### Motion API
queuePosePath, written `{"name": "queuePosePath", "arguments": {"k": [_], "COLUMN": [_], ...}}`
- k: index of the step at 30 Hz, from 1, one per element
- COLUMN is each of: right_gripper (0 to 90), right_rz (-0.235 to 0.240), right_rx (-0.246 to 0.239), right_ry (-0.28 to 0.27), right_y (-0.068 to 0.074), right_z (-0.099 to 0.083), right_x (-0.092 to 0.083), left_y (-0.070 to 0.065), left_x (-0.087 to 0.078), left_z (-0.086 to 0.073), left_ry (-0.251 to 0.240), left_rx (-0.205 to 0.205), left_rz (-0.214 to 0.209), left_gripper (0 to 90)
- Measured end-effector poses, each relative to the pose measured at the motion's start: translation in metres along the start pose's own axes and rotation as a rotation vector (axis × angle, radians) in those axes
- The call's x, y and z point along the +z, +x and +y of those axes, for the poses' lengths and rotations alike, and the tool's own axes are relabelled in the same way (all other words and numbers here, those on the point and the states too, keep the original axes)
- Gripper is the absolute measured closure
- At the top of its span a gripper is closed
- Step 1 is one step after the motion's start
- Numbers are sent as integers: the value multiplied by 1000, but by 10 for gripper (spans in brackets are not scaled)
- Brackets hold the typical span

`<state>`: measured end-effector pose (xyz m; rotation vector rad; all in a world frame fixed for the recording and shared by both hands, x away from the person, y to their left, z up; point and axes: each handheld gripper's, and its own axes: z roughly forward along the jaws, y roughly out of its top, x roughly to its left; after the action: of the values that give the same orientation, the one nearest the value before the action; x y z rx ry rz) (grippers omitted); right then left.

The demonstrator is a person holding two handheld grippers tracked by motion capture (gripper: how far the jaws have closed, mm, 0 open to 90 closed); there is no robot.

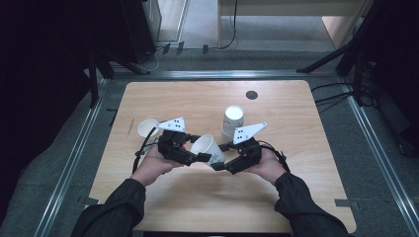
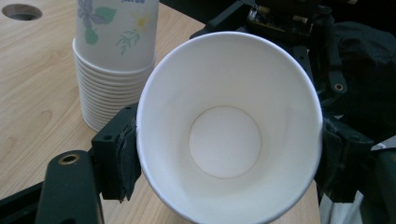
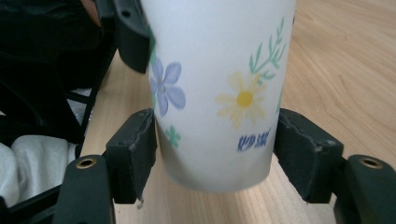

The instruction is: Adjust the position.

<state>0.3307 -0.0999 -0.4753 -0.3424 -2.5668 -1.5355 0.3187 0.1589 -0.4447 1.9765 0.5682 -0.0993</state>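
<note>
A light wooden table (image 1: 197,197) with rounded corners is seen, a dark round hole (image 1: 252,95) set near its far edge. A stack of paper cups (image 1: 231,122) and a single cup on its side (image 1: 146,128) are borne on it

Stacked cups (image 1: 231,121), lone cup (image 1: 146,128) on table (image 1: 276,187).

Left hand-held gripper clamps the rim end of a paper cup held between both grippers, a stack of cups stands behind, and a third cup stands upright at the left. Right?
Not quite: the third cup lies on its side, as the high view shows. The rest holds.
</note>
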Motion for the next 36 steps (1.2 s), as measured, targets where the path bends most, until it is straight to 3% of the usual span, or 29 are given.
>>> {"name": "queuePosePath", "arguments": {"k": [15, 23, 26, 29, 36], "right_gripper": [296, 296, 296, 297, 300], "right_rz": [-32, -49, -55, -73, -90], "right_rx": [-1, 12, 13, 14, 14], "right_ry": [16, 21, 22, 29, 39], "right_y": [-2, -5, -5, -7, -9], "right_z": [-2, -3, -3, -5, -9], "right_x": [-2, -9, -11, -16, -22], "left_y": [1, -1, -1, -1, 2], "left_x": [-21, -38, -42, -49, -64], "left_z": [3, 0, -1, -4, -11], "left_ry": [-12, 43, 52, 80, 89], "left_rx": [2, 44, 41, 46, 30], "left_rz": [35, 105, 117, 159, 200], "left_gripper": [227, 227, 227, 227, 229]}}
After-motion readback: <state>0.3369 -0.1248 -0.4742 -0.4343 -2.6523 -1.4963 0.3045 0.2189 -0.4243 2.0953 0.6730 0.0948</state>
